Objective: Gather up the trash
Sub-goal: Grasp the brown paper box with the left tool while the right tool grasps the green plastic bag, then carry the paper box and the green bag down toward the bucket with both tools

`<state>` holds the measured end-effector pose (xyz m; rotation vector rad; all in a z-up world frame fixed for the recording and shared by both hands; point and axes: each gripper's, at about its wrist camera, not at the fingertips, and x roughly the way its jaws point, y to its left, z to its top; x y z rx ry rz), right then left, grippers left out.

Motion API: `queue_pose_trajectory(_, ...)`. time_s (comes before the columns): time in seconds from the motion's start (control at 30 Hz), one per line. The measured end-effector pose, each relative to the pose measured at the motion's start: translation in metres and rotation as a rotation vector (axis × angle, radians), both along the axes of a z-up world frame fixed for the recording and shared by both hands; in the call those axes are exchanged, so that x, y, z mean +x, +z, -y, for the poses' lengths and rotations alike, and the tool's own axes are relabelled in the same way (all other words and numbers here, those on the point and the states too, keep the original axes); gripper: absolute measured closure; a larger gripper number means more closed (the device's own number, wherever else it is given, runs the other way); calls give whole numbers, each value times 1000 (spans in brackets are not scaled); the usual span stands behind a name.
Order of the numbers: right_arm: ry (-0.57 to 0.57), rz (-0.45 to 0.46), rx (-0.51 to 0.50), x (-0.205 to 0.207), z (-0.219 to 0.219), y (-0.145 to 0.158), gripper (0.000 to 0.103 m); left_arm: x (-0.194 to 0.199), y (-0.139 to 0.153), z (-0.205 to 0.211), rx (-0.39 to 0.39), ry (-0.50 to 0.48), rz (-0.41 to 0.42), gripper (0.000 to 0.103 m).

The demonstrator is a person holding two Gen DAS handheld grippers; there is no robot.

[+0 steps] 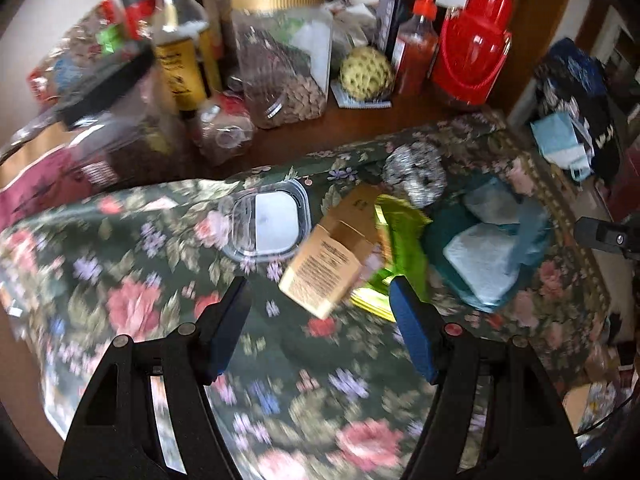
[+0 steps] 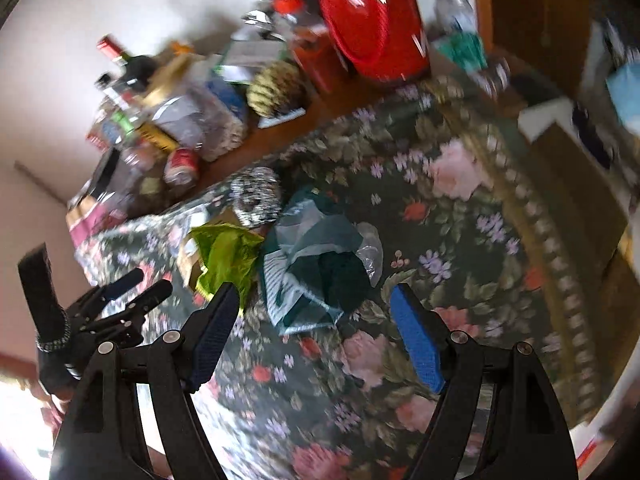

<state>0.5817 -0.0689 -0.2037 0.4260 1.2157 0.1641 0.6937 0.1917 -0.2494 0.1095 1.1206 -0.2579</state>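
Both tongs, left [image 1: 320,320] and right [image 2: 316,328], gape empty above the cardboard box [image 1: 328,268] and teal bag [image 2: 316,276].

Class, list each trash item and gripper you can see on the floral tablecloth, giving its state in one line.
left gripper: open, empty
right gripper: open, empty
cardboard box: lying tipped, flap open
green wrapper: crumpled
clear plastic container: lying flat
teal plastic bag: crumpled
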Motion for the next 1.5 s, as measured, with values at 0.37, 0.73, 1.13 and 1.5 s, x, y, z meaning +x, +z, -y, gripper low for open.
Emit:
queue_pose_trajectory(0.37,-70,-72,38,22,-4,-36,28,32,-38,14,6,-174,-39,33)
queue_pose_trajectory(0.73,3,-25,-6,19,-17,-28,71,29,-43,25,-24,-179,-62,60)
queue_pose_trajectory(1.13,158,151,-120,-3,-31,26,79,-12,-11,-2,-99,78,-47,64)
queue_pose_trajectory(1.5,210,330,-206,-34,-5,86,80,-70,48,9,-70,274,74,64)
